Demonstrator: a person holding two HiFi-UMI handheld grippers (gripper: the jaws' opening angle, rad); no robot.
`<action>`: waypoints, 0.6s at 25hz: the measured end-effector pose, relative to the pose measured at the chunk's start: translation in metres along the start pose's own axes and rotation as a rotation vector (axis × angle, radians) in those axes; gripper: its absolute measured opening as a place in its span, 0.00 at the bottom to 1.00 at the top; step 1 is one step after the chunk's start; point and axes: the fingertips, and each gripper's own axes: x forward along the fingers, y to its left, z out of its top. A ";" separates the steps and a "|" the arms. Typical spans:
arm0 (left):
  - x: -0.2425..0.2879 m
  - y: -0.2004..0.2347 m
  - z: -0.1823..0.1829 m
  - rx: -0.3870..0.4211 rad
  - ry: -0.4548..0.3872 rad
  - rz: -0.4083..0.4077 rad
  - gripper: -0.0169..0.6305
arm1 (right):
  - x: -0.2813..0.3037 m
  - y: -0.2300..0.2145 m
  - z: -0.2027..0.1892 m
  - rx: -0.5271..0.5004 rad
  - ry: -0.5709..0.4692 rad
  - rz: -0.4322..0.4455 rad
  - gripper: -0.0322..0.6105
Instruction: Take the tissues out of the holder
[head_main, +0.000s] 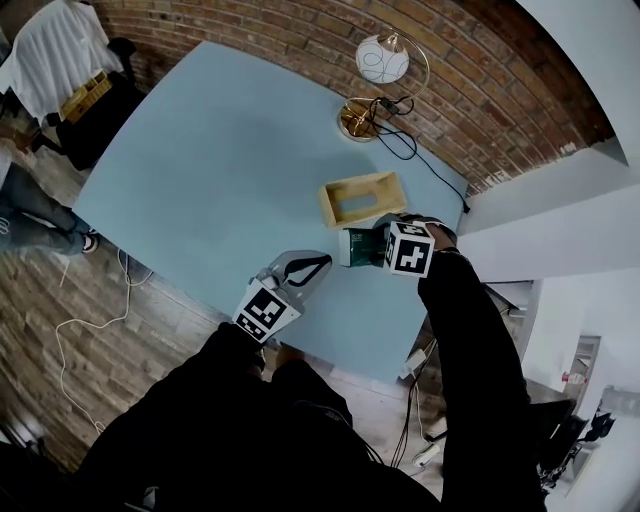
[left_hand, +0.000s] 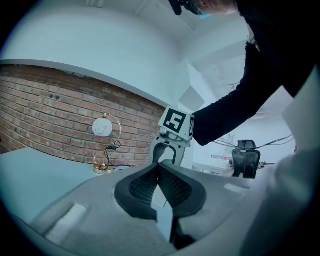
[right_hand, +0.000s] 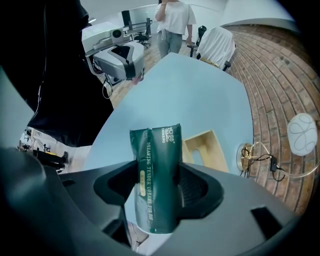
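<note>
Right gripper (right_hand: 158, 189) clamps a green tissue pack (right_hand: 156, 165) over the blue table (head_main: 220, 160), near the wooden holder (head_main: 331, 206); left gripper (left_hand: 159, 168) is pinched closed, empty.

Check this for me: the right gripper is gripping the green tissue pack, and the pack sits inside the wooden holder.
One thing is wrong: the green tissue pack is not inside the wooden holder but out of it, beside it over the table. The right gripper does grip the pack. The right gripper view shows this.
</note>
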 end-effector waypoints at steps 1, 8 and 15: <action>-0.002 -0.003 -0.001 0.002 0.002 -0.005 0.04 | 0.002 0.006 0.000 0.012 0.000 0.003 0.46; -0.013 -0.022 -0.018 0.000 0.025 -0.037 0.04 | 0.027 0.047 0.005 0.135 0.003 0.026 0.46; -0.023 -0.038 -0.033 0.000 0.054 -0.069 0.04 | 0.060 0.078 0.012 0.282 -0.015 0.050 0.47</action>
